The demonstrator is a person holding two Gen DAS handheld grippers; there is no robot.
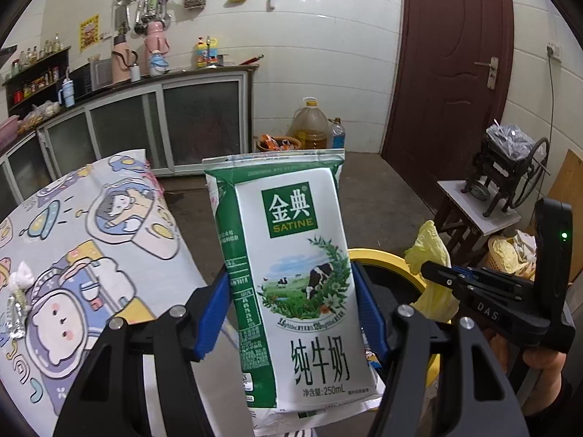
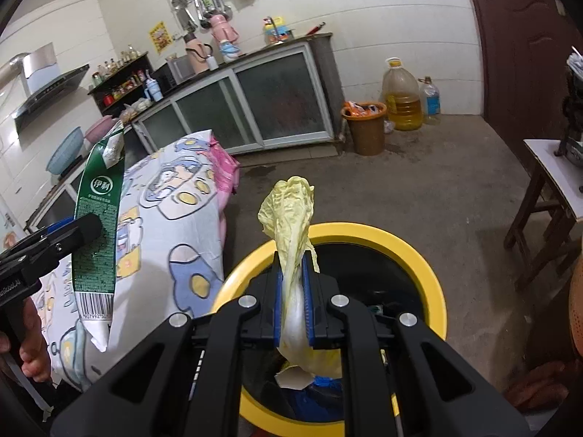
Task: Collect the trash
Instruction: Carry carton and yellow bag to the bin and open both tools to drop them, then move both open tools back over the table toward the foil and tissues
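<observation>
My left gripper (image 1: 291,302) is shut on a green and white milk carton (image 1: 291,284), held upright beside the table's edge and next to the yellow trash bin (image 1: 386,256). The carton also shows in the right wrist view (image 2: 98,218), with the left gripper (image 2: 76,235) clamped on it. My right gripper (image 2: 294,291) is shut on a pale yellow cabbage leaf (image 2: 291,215), held upright over the yellow trash bin (image 2: 419,251). The bin has a black liner and some trash inside. The leaf (image 1: 431,251) and right gripper (image 1: 437,276) also show in the left wrist view.
A table with a cartoon-print cloth (image 1: 73,240) stands at the left, with a small crumpled wrapper (image 1: 16,291) on it. A brown bin (image 2: 366,127) and an oil jug (image 2: 400,96) stand by the far wall. A wooden stool (image 2: 550,189) is at the right.
</observation>
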